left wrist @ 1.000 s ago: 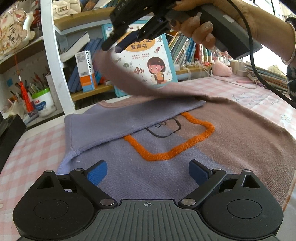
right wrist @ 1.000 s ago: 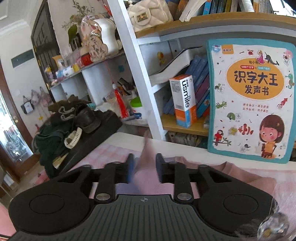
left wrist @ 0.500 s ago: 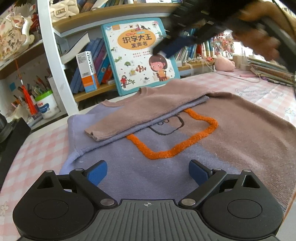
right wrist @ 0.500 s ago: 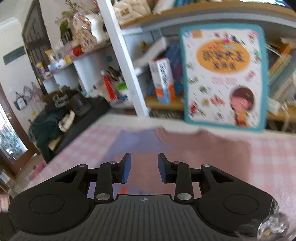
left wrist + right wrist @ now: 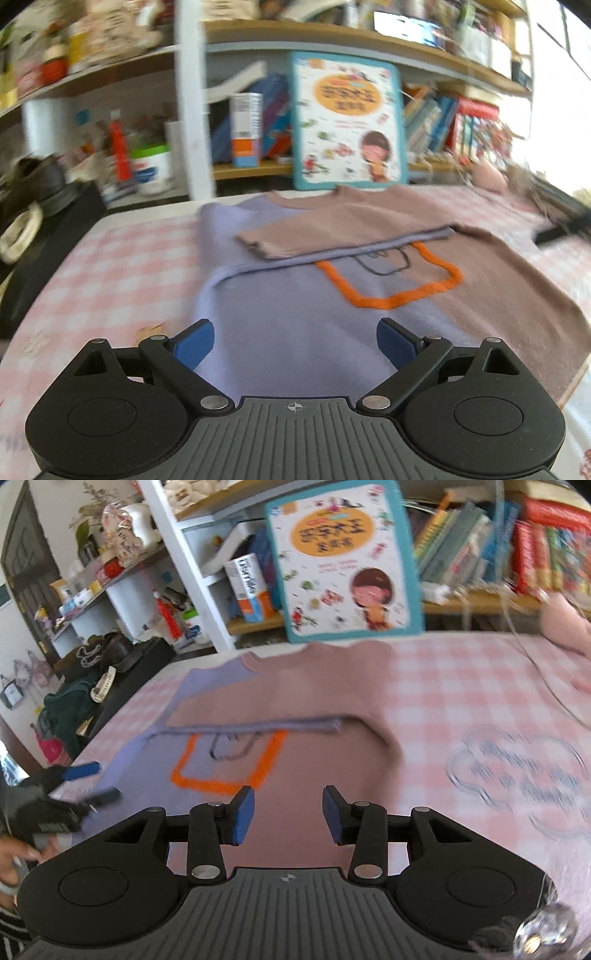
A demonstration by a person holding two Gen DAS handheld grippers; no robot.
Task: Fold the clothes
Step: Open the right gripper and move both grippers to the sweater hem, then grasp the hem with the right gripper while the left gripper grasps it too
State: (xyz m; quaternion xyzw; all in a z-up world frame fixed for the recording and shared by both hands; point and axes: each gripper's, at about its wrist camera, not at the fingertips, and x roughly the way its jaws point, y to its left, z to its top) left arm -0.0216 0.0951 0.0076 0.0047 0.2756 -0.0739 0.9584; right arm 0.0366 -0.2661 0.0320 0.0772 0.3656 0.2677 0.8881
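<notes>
Motion blur smears the bookshelf (image 5: pixel 332 40) behind the sweater (image 5: pixel 295 306), and the sweater's near hem is cut off behind both grippers. The sweater, half lilac and half dusty pink with an orange outline, lies flat on the checked tablecloth (image 5: pixel 461 686), both sleeves folded across its chest. The left gripper (image 5: pixel 294 345) hovers spread wide; the right gripper (image 5: pixel 288 814) is opening, nothing between its pads.

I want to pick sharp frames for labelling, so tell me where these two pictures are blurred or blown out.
Left wrist view: the shelves and the picture book are motion-smeared, the sweater softer at its edges, the far right edge blown out white; the left claw is crisp. Right wrist view: sharper overall, but the book's title and the tablecloth print are smeared; fisheye bends the shelves.
</notes>
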